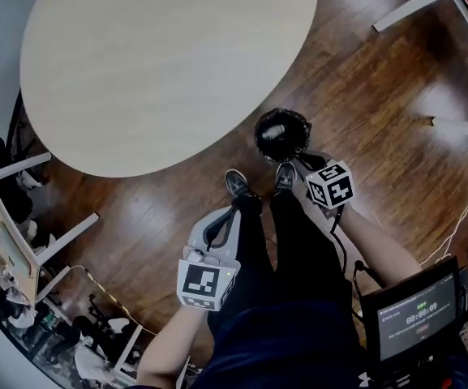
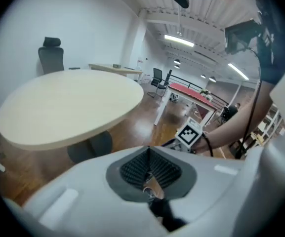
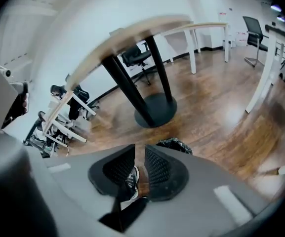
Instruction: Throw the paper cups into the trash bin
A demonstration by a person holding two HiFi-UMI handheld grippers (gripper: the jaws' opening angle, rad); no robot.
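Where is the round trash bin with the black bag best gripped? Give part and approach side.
Grip the round black-bagged trash bin by its rim, from above on the side towards the shoes: it stands upright, mouth open upward, and the round beige table is close on its far side.

Inside the black-lined round trash bin [image 1: 282, 134] a pale patch is too blurred to identify. In the right gripper view the right gripper [image 3: 140, 157] hides most of the bin. The head view's upper edge cuts off the round beige wooden table [image 1: 161, 63].
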